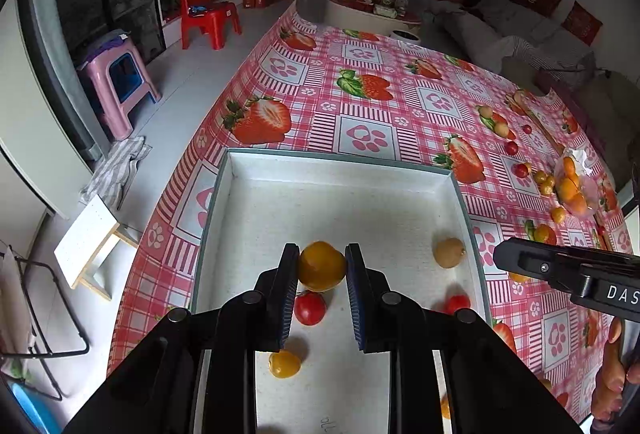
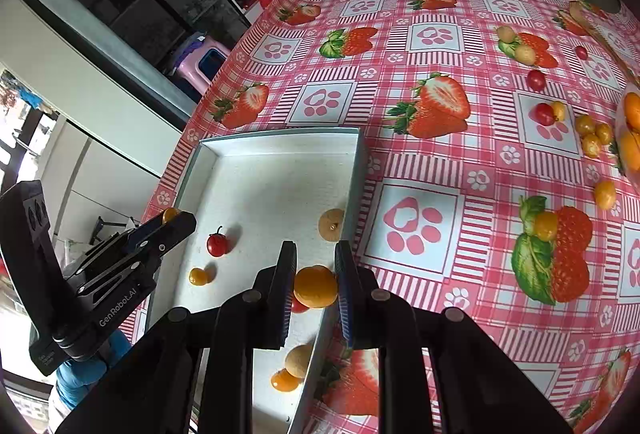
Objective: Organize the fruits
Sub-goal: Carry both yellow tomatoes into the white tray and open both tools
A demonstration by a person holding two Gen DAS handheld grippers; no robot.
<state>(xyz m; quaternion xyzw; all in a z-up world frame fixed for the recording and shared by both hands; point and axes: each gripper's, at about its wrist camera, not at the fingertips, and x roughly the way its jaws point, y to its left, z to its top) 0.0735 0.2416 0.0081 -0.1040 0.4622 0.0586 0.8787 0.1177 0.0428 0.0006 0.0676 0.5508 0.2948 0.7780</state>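
Both my tongs are loaded right now. My left gripper (image 1: 322,266) is pinching a small orange fruit (image 1: 321,266), pads tight on both sides, hanging over the white shallow box (image 1: 340,164) on the table. My right gripper (image 2: 316,284) is clamped on another orange fruit (image 2: 315,286), and that one sits right over the box's right wall, so roughly half above the inside and half above the rim.

Already lying in the box: a red cherry tomato (image 2: 217,244) with its stem on, a little yellow tomato (image 2: 199,276) just below it, a tan longan-looking fruit (image 2: 332,225) up against the right wall, another tan one (image 2: 298,360) lower down touching a yellow-orange fruit (image 2: 285,380), and something red peeking out behind the fruit in my right tongs.

Out on the strawberry-and-paw-print tablecloth (image 2: 420,170) there's still a bunch scattered to the right: two pale yellowish fruits (image 2: 516,44), a few red cherry tomatoes (image 2: 536,80), a cluster of yellow ones (image 2: 592,134), and a clear bag of oranges (image 1: 574,186) near the far edge.

From the left camera I can see my right hand (image 1: 612,370) wrapped around the other handle.
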